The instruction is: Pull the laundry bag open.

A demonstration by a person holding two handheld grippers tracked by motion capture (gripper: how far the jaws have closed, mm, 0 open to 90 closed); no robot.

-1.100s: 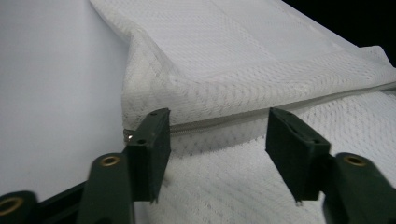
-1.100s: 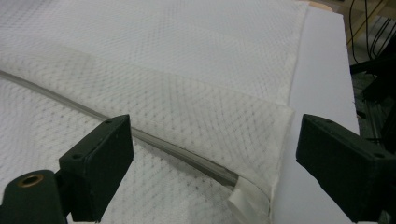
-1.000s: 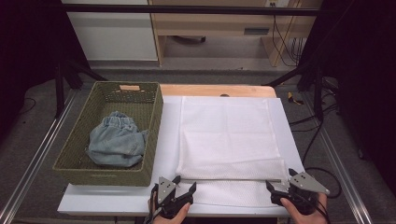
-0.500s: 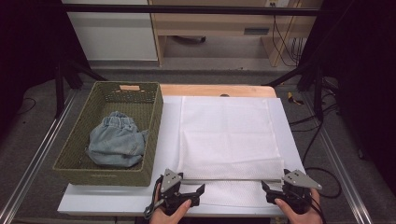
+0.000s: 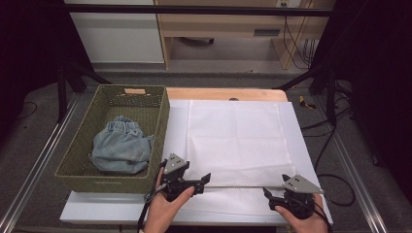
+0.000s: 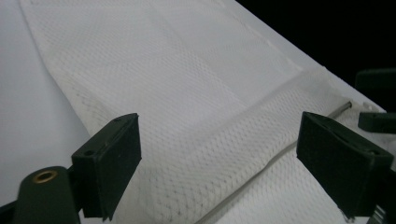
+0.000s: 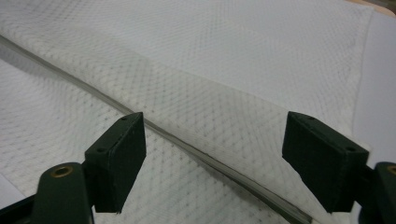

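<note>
A white waffle-textured cloth [image 5: 235, 141] lies flat on the white table top, its near part folded over along a straight edge [image 5: 248, 186]. A thin grey rod [image 6: 343, 106] pokes out of that fold. My left gripper [image 5: 201, 180] hovers over the fold's left end, pointing right. Its jaws [image 6: 217, 140] stand wide and have just been closing a little, with only cloth lying below them. My right gripper [image 5: 267, 193] sits at the fold's right end. Its jaws [image 7: 212, 135] are also wide and just closing, straddling the fold edge [image 7: 196, 147] without pinching it.
A green woven basket [image 5: 162, 121] stands left of the cloth and holds crumpled light-blue jeans [image 5: 121, 148]. The table's front edge runs just below both hands. Metal rails flank the table, and cables lie on the floor at the right.
The left gripper has lifted off the table and now points right along the fold. The right gripper has shifted slightly left. The cloth has not moved.
</note>
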